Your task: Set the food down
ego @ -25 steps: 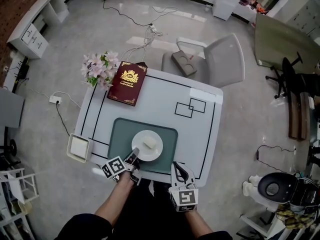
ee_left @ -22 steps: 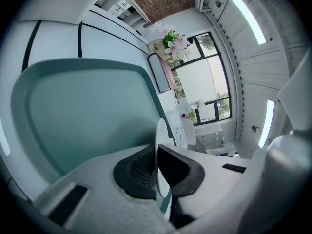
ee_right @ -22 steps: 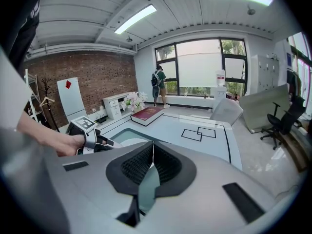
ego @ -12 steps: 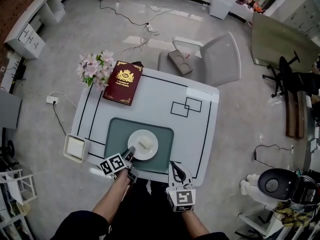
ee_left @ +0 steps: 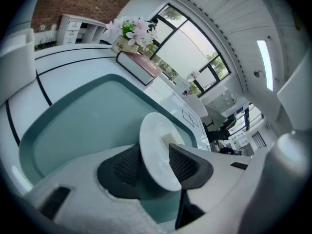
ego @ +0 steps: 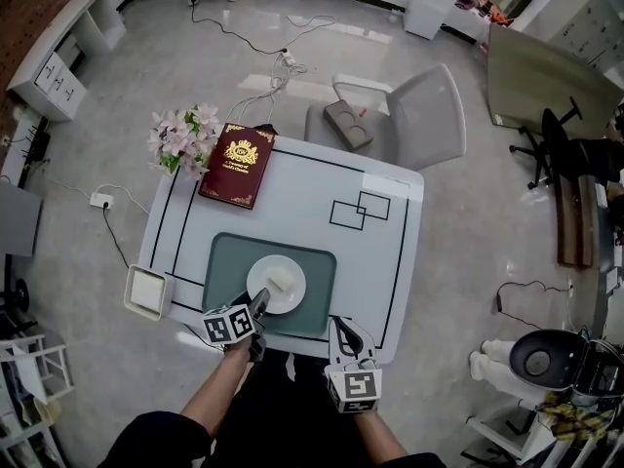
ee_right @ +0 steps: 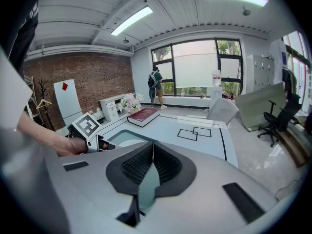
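A white plate (ego: pixel 276 284) with a small pale piece of food (ego: pixel 280 281) lies on the teal place mat (ego: pixel 226 261) near the table's front edge. My left gripper (ego: pixel 256 311) is at the plate's near-left rim. In the left gripper view the plate's rim (ee_left: pixel 158 150) stands between the pads of the left gripper (ee_left: pixel 153 167). Its jaws are opening, the pads are spread wider than the rim, and the food (ee_left: pixel 169 139) sits on top. My right gripper (ego: pixel 343 328) hovers by the front edge, right of the plate. The right gripper (ee_right: pixel 152 162) is shut on nothing.
A red book (ego: pixel 236 165) and pink flowers (ego: pixel 181 133) sit at the white table's (ego: pixel 390 252) far left corner. A white square dish (ego: pixel 148 290) is at the left edge. A grey chair (ego: pixel 409 115) stands behind the table. Black rectangles are drawn at the table's right.
The plate stays on the mat and my left gripper stays at its near-left rim. The head view has shifted slightly. The right gripper has hardly moved.
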`<act>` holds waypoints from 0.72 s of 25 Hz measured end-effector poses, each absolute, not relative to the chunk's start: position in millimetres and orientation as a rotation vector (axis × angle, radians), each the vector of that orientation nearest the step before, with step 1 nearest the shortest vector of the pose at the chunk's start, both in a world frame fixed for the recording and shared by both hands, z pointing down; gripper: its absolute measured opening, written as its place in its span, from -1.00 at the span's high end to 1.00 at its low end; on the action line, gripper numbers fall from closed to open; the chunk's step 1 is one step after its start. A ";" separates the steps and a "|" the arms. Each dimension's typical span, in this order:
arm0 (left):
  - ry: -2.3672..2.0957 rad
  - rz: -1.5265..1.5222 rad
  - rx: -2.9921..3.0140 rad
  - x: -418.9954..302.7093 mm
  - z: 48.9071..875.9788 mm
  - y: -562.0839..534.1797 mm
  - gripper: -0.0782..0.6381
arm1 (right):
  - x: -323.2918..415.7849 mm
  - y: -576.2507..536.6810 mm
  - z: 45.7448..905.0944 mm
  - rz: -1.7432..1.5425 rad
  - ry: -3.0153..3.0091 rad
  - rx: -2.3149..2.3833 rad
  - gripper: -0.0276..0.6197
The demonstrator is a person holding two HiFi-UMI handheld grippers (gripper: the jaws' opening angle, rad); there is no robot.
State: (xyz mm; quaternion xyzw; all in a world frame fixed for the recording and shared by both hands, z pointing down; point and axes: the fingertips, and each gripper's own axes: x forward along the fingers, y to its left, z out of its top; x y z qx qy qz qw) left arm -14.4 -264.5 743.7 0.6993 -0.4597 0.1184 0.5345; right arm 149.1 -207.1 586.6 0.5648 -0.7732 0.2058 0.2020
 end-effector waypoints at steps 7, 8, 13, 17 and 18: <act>-1.076 0.680 1.912 -10.3 752.2 -256.3 0.21 | 143.9 -206.0 587.8 0.585 -2.165 1.562 0.89; -1.080 0.712 1.926 -11.6 753.6 -255.8 0.21 | 143.9 -205.5 588.7 0.585 -2.164 1.563 0.89; -1.081 0.822 1.982 -17.6 759.6 -250.4 0.18 | 142.3 -204.0 589.9 0.574 -2.161 1.565 0.89; -1.124 0.771 1.991 -26.6 750.8 -253.1 0.18 | 136.8 -204.1 581.9 0.560 -2.157 1.568 0.89; -1.143 0.756 2.004 -29.9 746.0 -254.7 0.18 | 135.1 -203.8 579.7 0.552 -2.156 1.570 0.89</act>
